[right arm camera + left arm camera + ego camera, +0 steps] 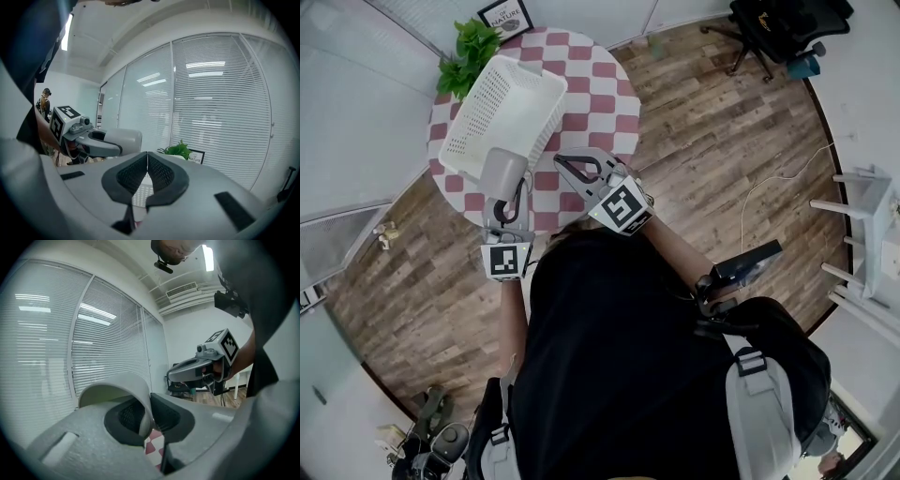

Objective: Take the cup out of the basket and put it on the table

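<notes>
Cup [502, 172], one, pinched by left tongs [151, 420]; right tongs [147, 164] pressed together; one basket [511, 103].

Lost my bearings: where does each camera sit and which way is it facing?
Head view: on the person's head, facing steeply down at the checkered table, basket, left gripper and right gripper; black-clad torso below.
Left gripper view: on the left gripper, facing along fingers shut on the cup toward window blinds; forearm at right.
Right gripper view: on the right gripper, fingers shut, empty, facing blinds and plant; torso at left.
Shared: each gripper view shows the other gripper.
</notes>
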Demonstrator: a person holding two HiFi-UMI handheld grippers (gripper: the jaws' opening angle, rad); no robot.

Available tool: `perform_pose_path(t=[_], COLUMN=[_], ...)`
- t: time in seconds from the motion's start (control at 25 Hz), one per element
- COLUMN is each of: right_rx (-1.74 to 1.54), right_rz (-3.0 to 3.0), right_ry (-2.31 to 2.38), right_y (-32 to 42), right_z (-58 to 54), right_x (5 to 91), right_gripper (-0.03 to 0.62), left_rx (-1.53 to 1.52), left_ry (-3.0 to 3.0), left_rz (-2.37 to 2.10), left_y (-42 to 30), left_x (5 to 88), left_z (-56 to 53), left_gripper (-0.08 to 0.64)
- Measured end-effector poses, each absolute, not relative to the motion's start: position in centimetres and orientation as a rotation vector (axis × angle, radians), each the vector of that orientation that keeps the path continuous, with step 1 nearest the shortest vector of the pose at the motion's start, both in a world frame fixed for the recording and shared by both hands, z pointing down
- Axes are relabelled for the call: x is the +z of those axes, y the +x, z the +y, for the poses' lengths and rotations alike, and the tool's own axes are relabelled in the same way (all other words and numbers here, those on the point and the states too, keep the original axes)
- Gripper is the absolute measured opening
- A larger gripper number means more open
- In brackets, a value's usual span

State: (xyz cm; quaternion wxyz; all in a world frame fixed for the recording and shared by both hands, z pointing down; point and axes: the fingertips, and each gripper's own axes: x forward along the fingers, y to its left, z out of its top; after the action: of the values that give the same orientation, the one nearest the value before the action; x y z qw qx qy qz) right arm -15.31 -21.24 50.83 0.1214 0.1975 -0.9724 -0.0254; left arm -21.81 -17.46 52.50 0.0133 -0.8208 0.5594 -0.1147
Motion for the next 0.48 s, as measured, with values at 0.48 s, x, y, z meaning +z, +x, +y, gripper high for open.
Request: perform_pose_path(t=[0.48], right_rx=[-0.043], right_rz=[-2.809], right_ry=[0.507], right_y=[-15.9], right_z=[-20.5], right_x=[53.4], right_gripper=[0.012], left_rx=[-0.424], left_ry=[-2.604], left_rz=[1.764], left_y=[-21.7], left_x=[56.0], left_z=[-16.8], left_gripper=[0.040])
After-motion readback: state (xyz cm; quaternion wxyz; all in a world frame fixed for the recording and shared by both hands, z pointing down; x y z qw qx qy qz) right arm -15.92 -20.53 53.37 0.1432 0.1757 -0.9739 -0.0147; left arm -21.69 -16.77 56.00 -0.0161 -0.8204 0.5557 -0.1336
